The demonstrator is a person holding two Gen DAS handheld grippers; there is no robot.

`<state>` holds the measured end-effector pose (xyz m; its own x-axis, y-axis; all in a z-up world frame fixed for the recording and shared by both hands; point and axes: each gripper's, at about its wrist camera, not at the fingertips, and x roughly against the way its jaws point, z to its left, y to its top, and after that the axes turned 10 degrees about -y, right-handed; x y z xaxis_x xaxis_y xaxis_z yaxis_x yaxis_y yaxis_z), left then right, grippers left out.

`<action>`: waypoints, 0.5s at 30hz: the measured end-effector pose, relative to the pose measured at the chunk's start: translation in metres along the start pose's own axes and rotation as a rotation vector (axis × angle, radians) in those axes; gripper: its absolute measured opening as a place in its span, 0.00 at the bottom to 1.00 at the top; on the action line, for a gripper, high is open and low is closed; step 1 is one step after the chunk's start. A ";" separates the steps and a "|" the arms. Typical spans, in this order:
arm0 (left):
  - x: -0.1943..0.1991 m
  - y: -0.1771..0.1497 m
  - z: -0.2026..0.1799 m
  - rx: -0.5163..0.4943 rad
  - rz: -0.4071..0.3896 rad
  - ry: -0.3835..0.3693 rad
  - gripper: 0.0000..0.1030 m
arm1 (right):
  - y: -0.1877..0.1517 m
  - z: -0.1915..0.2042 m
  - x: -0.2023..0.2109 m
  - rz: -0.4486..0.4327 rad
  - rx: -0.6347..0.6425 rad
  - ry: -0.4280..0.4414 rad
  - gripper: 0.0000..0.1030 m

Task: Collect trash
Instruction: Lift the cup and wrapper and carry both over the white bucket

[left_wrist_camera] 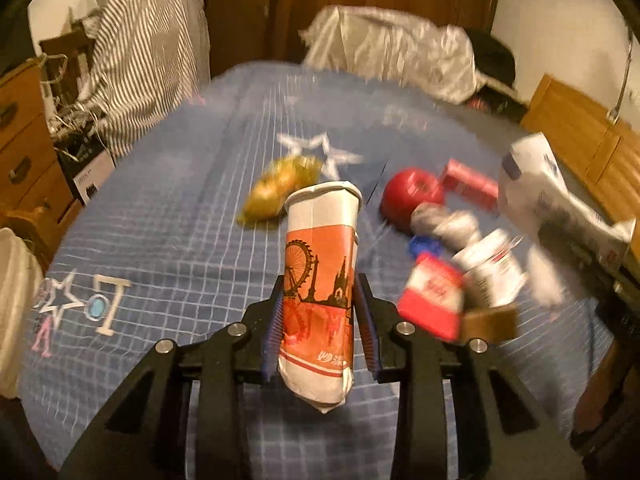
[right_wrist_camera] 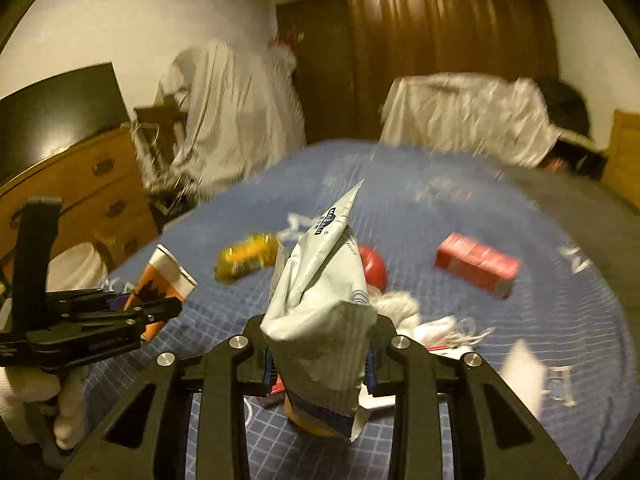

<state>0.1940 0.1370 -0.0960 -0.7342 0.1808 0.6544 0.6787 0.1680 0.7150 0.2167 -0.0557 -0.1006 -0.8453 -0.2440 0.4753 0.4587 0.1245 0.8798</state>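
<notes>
While our left gripper (left_wrist_camera: 318, 312) squeezes the cup (left_wrist_camera: 320, 280) above the near bed (left_wrist_camera: 160, 240), our right gripper (right_wrist_camera: 320, 354) squeezes the bag (right_wrist_camera: 320, 320). More trash lies farther out: a yellow wrapper (left_wrist_camera: 280, 192) and a red box (right_wrist_camera: 476, 264).

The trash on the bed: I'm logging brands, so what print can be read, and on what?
Paper cup in the left gripper: Chinese characters near its base, too blurred to read.
White bag in the right gripper: blue logo, too blurred.
Red carton: unreadable.
Red-and-white pack: red print, smeared.
</notes>
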 end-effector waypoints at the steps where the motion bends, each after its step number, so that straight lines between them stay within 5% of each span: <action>1: 0.012 0.001 -0.007 -0.004 -0.031 -0.002 0.31 | 0.001 0.002 0.012 -0.028 -0.003 -0.019 0.31; 8: 0.071 0.006 -0.049 -0.057 -0.181 -0.036 0.31 | 0.009 0.006 0.080 -0.167 -0.033 -0.122 0.32; 15: 0.094 0.009 -0.071 -0.090 -0.242 -0.052 0.31 | 0.016 0.013 0.117 -0.222 -0.018 -0.144 0.32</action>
<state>0.1299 0.0869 -0.0111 -0.8714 0.1960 0.4497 0.4772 0.1260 0.8697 0.1218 -0.0698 -0.0305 -0.9555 -0.1236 0.2679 0.2616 0.0654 0.9630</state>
